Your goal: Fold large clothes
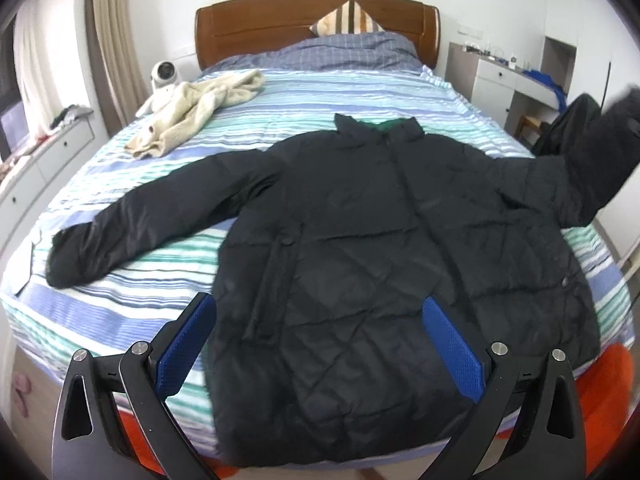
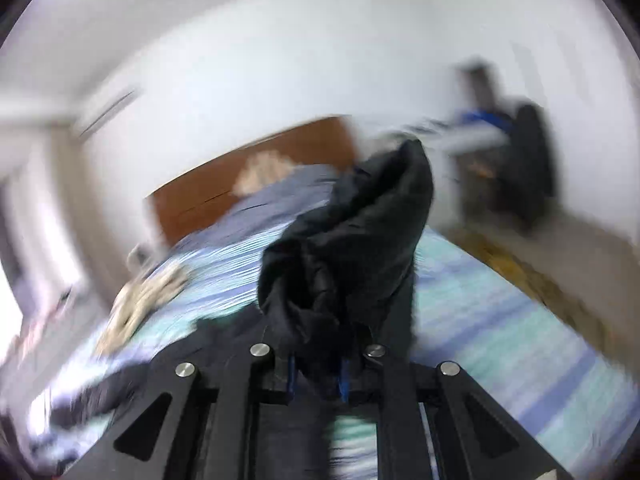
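In the left wrist view, a black quilted jacket (image 1: 384, 248) is seen spread face up across the near half of the bed (image 1: 120, 292), its hem hanging over the near edge and its collar pointing toward the headboard (image 1: 316, 20). One sleeve (image 1: 132, 220) is laid out flat toward the bed's left edge; the other sleeve (image 1: 600, 152) is lifted off the bedding at the right edge. The left gripper (image 1: 320, 340) is held above the hem with its blue pads (image 1: 452, 348) spread wide apart, and nothing is gripped between them. A cream garment (image 1: 196, 108) is left crumpled near the far left corner of the bed, beside a small white device (image 1: 164, 74).

In the right wrist view, which is heavily blurred, the right gripper (image 2: 316, 372) is seen pinched narrowly on the black sleeve cuff (image 2: 352, 236), which is bunched up and raised above the bed.

No fold is yet laid down. The first step, carrying the raised sleeve inward across the jacket body, is judged to be under way; the opposite sleeve, the body folds and the cream garment are judged to remain.
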